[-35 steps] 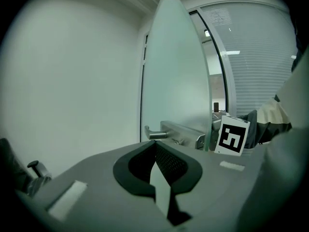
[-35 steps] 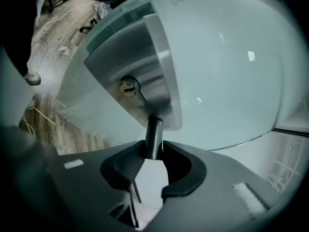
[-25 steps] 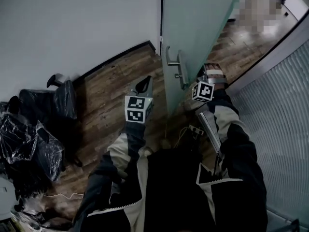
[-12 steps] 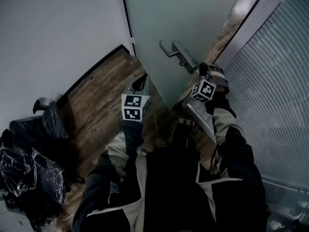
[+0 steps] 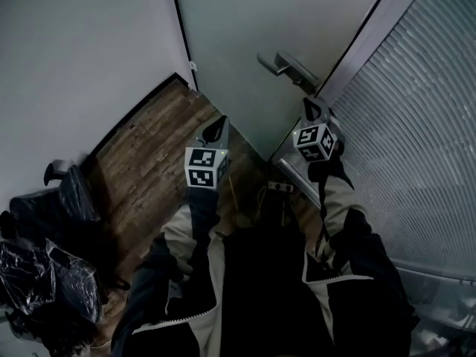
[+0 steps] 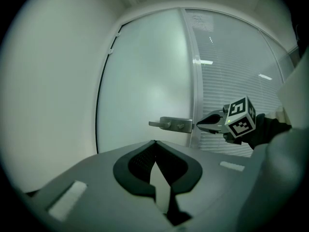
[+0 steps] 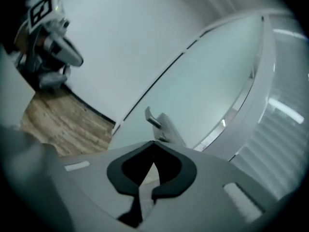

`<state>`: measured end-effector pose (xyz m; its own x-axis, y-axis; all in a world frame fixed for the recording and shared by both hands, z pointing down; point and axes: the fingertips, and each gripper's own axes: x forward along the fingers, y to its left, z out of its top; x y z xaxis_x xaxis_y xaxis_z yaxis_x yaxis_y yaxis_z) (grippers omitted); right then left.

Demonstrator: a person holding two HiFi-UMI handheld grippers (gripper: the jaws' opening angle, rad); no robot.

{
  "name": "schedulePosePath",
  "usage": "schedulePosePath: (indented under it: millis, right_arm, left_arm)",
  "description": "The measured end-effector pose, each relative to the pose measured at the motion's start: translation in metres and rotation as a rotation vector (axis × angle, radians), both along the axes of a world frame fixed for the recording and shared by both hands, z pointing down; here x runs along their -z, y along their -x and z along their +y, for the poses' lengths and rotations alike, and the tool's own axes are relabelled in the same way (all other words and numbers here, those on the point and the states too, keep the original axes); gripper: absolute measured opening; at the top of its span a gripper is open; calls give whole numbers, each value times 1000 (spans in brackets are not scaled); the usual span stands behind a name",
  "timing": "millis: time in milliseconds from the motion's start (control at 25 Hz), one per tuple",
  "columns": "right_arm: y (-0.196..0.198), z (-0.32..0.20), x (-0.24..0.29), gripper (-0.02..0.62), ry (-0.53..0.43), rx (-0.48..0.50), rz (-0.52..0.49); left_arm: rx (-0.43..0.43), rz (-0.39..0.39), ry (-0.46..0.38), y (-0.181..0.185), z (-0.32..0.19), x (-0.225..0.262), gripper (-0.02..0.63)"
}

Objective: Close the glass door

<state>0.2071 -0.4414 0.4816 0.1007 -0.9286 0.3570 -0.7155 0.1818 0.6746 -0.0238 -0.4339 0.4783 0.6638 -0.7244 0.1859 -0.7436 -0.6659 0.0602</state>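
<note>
Two shut, empty tools. Glass door (image 5: 238,43) dead ahead of right tool (image 5: 309,110), nearly closed by the look; handle (image 5: 288,64) just ahead-left of tips, lever level across door. Left tool (image 5: 217,129) well apart to its left, farther off, so push prob. w/ right

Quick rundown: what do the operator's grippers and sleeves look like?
Left tongs and right tongs: grey shells tapering to dark pointed tips, each with a white cube bearing black square markers. Sleeves: dark jacket with pale panels.

left hand-held gripper (image 5: 220,123) — jaws together, empty | right hand-held gripper (image 5: 310,110) — jaws together, empty
</note>
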Motion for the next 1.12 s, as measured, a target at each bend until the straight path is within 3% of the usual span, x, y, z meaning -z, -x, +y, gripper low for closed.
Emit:
schedulePosePath:
  millis: [200, 280, 640, 1120]
  right_arm:
    - [91, 11, 10, 3, -12, 108, -572]
    - [121, 10, 14, 2, -12, 136, -704]
    - [181, -9, 11, 2, 33, 191, -766]
    - [213, -15, 15, 0, 52, 216, -768]
  left_arm:
    - [34, 33, 7, 18, -1, 7, 3]
    - [46, 39, 10, 26, -2, 11, 2]
    - [97, 23, -4, 47, -5, 19, 3]
    - [153, 4, -10, 76, -7, 21, 2]
